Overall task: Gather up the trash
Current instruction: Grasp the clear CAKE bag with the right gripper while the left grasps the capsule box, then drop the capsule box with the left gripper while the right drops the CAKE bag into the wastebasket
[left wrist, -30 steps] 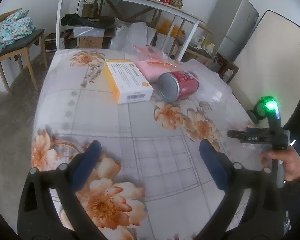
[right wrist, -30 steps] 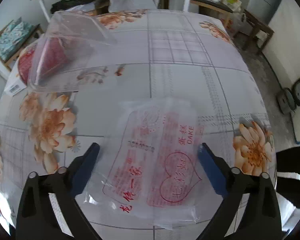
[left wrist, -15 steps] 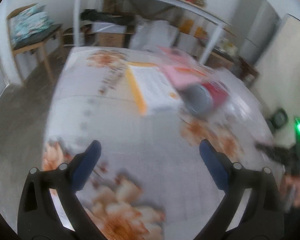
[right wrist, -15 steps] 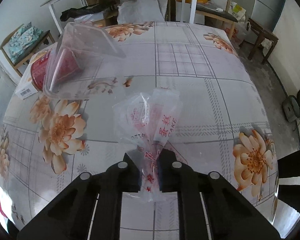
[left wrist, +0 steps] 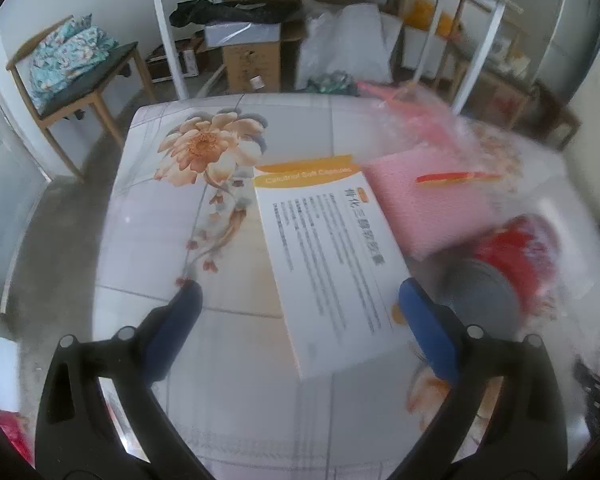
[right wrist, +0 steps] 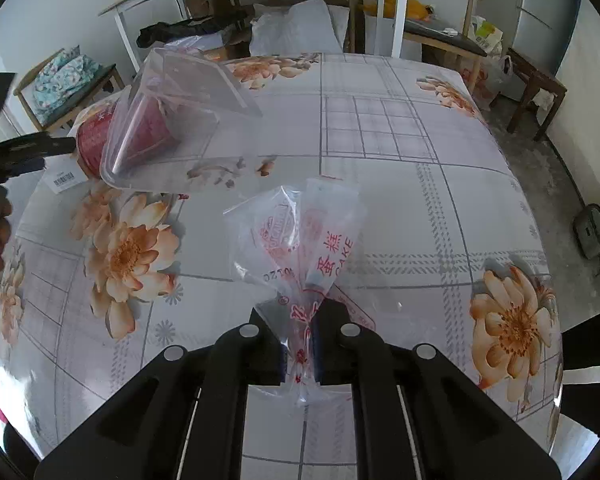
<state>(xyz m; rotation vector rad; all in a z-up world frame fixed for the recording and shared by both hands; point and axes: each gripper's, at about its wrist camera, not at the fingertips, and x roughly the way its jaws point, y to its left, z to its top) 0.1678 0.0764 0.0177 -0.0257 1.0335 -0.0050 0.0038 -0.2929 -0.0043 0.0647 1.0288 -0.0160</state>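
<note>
My right gripper [right wrist: 300, 340] is shut on a clear cake wrapper with red print [right wrist: 296, 240] and holds it bunched above the flowered table [right wrist: 380, 160]. My left gripper [left wrist: 296, 312] is open and empty, its blue fingers on either side of the near end of a white and orange medicine box [left wrist: 324, 248]. A red can [left wrist: 500, 276] lies on its side right of the box. A pink foam sheet [left wrist: 424, 200] lies behind it. A clear plastic clamshell container [right wrist: 172, 120] lies over the can in the right wrist view.
A wooden chair with a patterned cushion [left wrist: 68, 64] stands left of the table. A white-framed bench with cardboard boxes and bags [left wrist: 252, 52] stands beyond the far edge. The table's left edge [left wrist: 112, 200] drops to a concrete floor.
My right gripper closed on the wrapper and lifted it off the table. My left gripper moved forward from the near table area to the medicine box.
</note>
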